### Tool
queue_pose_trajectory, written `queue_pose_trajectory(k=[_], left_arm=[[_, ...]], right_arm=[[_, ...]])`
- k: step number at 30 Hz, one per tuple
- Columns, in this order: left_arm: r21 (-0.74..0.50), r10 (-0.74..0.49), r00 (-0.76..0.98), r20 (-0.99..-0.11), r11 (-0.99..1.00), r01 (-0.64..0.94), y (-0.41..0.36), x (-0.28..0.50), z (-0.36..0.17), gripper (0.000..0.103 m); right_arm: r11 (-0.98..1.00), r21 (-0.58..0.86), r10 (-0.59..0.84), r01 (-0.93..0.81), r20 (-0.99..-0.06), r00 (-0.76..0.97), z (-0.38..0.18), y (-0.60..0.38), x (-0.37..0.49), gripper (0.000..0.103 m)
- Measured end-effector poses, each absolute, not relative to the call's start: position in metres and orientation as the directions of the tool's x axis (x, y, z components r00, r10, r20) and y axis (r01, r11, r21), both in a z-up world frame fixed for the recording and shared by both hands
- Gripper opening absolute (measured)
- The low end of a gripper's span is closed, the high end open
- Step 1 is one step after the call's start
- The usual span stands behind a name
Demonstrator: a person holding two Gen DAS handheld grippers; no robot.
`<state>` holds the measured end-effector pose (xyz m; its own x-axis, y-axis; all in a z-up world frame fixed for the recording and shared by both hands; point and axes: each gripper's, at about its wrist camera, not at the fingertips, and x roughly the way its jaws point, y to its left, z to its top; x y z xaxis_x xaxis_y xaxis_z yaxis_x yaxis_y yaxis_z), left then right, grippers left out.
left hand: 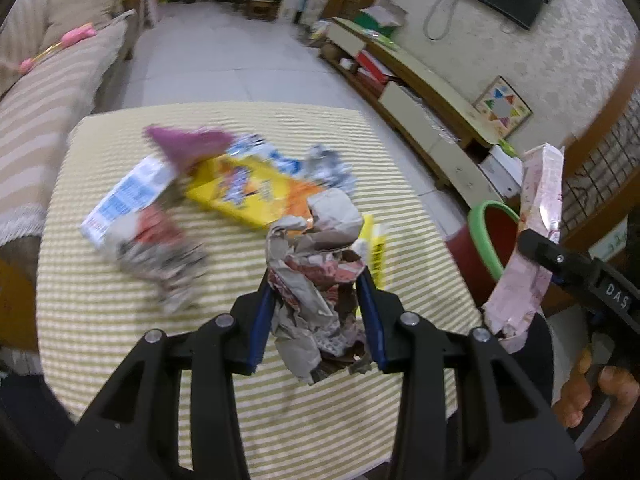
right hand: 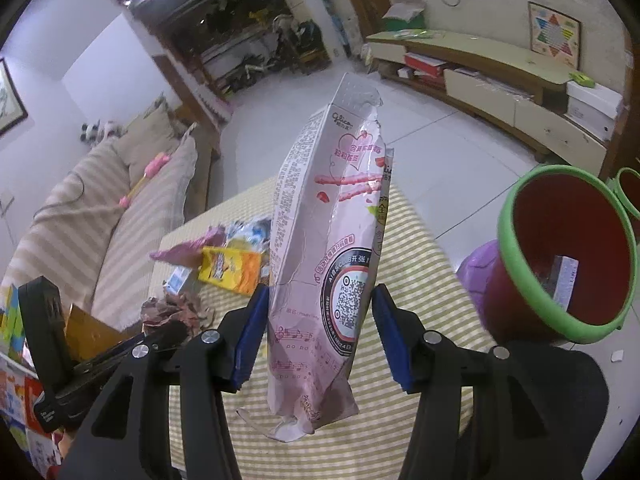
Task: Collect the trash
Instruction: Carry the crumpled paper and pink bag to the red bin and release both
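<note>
My left gripper [left hand: 316, 280] is shut on a crumpled grey and red paper wad [left hand: 316, 264], lifted above the striped table [left hand: 120, 320]. My right gripper [right hand: 320, 292] is shut on a flattened pink snack box [right hand: 332, 240] that stands upright between its blue pads; the same pink snack box [left hand: 536, 236] shows at the right of the left wrist view. A red bin with a green rim [right hand: 568, 256] stands to the right of the table, with a small carton inside. More trash lies on the table: a yellow wrapper [left hand: 252, 192], a blue and white carton [left hand: 128, 200], a purple wrapper [left hand: 188, 144].
A striped sofa [left hand: 48, 112] runs along the left of the table. A low TV cabinet [left hand: 420, 92] lines the right wall. A second green-rimmed bin [right hand: 628, 188] and a purple ball [right hand: 480, 276] sit near the red bin. A hand [left hand: 592, 392] holds the right gripper's handle.
</note>
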<state>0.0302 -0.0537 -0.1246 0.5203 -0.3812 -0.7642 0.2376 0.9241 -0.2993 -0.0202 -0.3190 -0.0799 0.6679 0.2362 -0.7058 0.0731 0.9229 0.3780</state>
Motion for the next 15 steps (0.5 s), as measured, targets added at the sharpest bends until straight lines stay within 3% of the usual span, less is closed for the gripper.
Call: queue_pose_trajectory(k=[15], left_arm=[[-0.305,-0.511,0.462,-0.725,0.839,0.451,-0.186,0.059,-0.101,0.038]], right_arm=[[0.9,0.355,0.071,0.253,-0.693,0.718,-0.077,-0.425,-0.037,0.051]])
